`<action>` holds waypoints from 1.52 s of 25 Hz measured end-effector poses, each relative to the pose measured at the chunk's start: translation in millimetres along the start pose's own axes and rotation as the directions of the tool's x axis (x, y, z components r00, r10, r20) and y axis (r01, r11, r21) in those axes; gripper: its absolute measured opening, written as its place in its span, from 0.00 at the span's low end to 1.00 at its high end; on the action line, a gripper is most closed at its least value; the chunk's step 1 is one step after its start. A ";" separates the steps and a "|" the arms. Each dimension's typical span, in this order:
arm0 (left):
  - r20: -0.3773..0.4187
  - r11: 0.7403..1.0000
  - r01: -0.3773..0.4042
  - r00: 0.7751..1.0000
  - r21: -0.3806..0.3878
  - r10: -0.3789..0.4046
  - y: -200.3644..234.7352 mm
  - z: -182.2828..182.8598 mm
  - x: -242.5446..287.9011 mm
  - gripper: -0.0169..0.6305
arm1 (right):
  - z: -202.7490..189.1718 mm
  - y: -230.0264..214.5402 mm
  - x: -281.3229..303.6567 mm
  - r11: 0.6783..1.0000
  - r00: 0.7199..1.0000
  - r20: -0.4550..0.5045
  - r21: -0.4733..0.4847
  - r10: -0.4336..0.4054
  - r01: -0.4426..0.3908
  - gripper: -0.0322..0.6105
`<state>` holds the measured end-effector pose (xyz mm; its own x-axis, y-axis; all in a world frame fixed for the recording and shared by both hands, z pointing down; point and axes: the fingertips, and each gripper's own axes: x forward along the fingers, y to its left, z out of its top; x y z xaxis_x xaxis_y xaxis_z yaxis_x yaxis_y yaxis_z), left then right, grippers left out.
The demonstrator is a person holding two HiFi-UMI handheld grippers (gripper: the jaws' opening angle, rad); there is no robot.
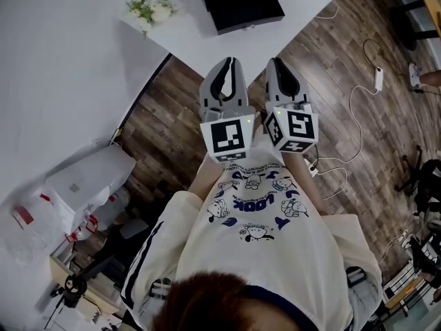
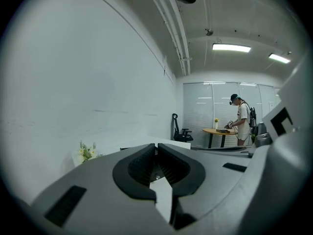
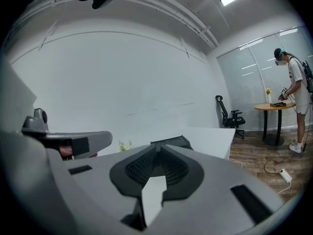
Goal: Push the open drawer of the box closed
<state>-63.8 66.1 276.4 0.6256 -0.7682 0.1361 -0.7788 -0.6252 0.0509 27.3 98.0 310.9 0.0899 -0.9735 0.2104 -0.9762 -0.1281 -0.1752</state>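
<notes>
A black box (image 1: 238, 0) sits on the white table (image 1: 207, 43) at the far edge of the head view, its lower part jutting toward me like an open drawer. In the right gripper view the box (image 3: 172, 142) shows just beyond the jaws. My left gripper (image 1: 227, 62) and right gripper (image 1: 278, 62) are held side by side near my chest, over the floor and short of the table. Both are shut with nothing in them. The jaw tips meet in the left gripper view (image 2: 156, 146) and in the right gripper view (image 3: 159, 148).
A small bunch of white flowers (image 1: 151, 7) stands on the table left of the box. Cables and a power strip (image 1: 377, 78) lie on the wooden floor at right. White bags and boxes (image 1: 83, 181) sit at left. Another person (image 3: 296, 97) stands at a distant round table.
</notes>
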 end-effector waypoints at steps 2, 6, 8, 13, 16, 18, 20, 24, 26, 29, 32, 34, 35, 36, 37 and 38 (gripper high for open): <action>-0.003 1.000 -0.004 1.000 -0.004 0.004 1.9 -0.6 3.7 0.07 | -1.1 -1.2 4.0 1.000 1.000 -0.008 0.001 0.001 -0.001 0.12; -0.017 1.000 -0.018 1.000 -0.013 0.018 5.5 -4.4 12.3 0.07 | -4.3 -6.2 13.5 1.000 1.000 -0.027 0.014 0.002 -0.002 0.12; -0.025 1.000 -0.028 0.999 -0.014 0.028 5.6 -6.6 16.6 0.07 | -5.6 -10.2 18.1 1.000 0.999 -0.034 0.015 0.005 -0.004 0.12; -0.042 0.998 -0.056 0.998 -0.014 0.056 5.7 -10.0 37.2 0.07 | -5.9 -22.2 38.9 1.000 0.998 -0.051 0.004 0.024 -0.024 0.12; -0.051 0.997 -0.073 0.996 -0.021 0.072 6.4 -10.6 50.6 0.07 | -5.1 -28.4 54.4 0.999 0.997 -0.065 -0.014 0.042 -0.043 0.12; -0.061 0.996 -0.085 0.995 -0.025 0.084 7.9 -12.1 60.2 0.07 | -6.2 -31.7 65.4 0.998 0.995 -0.078 -0.023 0.057 -0.059 0.12; -0.067 0.995 -0.099 0.993 -0.022 0.098 10.8 -14.3 70.2 0.07 | -9.1 -34.1 77.0 0.996 0.992 -0.100 -0.033 0.074 -0.077 0.12; -0.092 0.991 -0.134 0.987 -0.024 0.131 17.4 -21.6 87.3 0.07 | -17.9 -36.9 97.9 0.992 0.983 -0.148 -0.036 0.110 -0.117 0.12; -0.102 0.988 -0.150 0.984 -0.027 0.146 20.3 -25.5 95.6 0.07 | -22.1 -37.4 107.4 0.990 0.977 -0.169 -0.033 0.132 -0.140 0.12; -0.118 0.984 -0.173 0.979 -0.030 0.168 23.9 -31.3 106.8 0.07 | -27.0 -37.2 120.3 0.984 0.967 -0.194 -0.034 0.165 -0.175 0.12; -0.141 0.981 -0.192 0.972 -0.030 0.186 27.8 -38.7 112.6 0.07 | -34.4 -34.6 129.8 0.979 0.956 -0.223 -0.028 0.191 -0.202 0.12; -0.152 0.979 -0.199 0.970 -0.031 0.192 31.9 -44.1 116.2 0.07 | -40.4 -32.5 136.1 0.977 0.951 -0.237 -0.025 0.200 -0.212 0.12; -0.155 0.979 -0.202 0.969 -0.032 0.194 33.9 -46.9 118.6 0.07 | -43.5 -32.1 139.5 0.976 0.948 -0.244 -0.024 0.203 -0.215 0.12; -0.159 0.978 -0.204 0.968 -0.033 0.197 35.5 -49.7 121.2 0.07 | -46.7 -32.2 142.9 0.976 0.946 -0.250 -0.024 0.205 -0.218 0.12; -0.163 0.978 -0.207 0.966 -0.035 0.199 36.7 -52.7 123.8 0.07 | -49.9 -33.0 146.1 0.975 0.944 -0.256 -0.022 0.208 -0.220 0.12; -0.168 0.977 -0.210 0.965 -0.036 0.201 37.5 -55.6 126.4 0.07 | -53.1 -34.0 148.9 0.975 0.942 -0.263 -0.021 0.209 -0.222 0.12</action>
<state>-16.5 -46.7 350.6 0.4392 -0.8441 0.3077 -0.8940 -0.4445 0.0567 63.4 -32.5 399.3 -0.1715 -0.8939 0.4142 -0.9756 0.0956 -0.1976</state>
